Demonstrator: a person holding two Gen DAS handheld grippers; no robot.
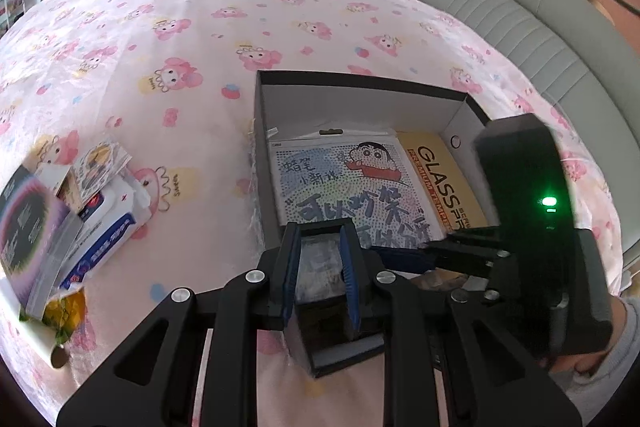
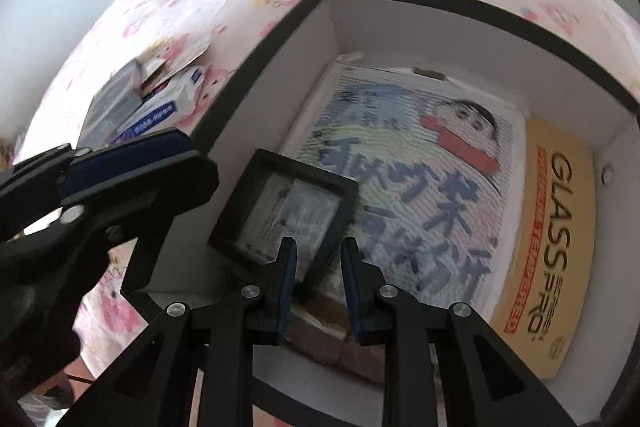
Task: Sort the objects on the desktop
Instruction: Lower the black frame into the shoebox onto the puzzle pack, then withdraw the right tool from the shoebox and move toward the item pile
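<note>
Pink tablecloth (image 1: 200, 27); packets (image 1: 72, 211) beside box (image 1: 360, 83).

Matt cardboard box (image 1: 360, 103), printed cloth tablecloth (image 1: 200, 27)

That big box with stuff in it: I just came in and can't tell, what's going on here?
A person with a gripper in each hand is sorting desk items into the large box. The right gripper is over a small black-framed box inside it, one finger against its corner; whether it grips is unclear. The left gripper is at the near wall, jaws open. A cartoon pack and a yellow GLASS pack lie inside; more items wait on the pink cloth.
</note>
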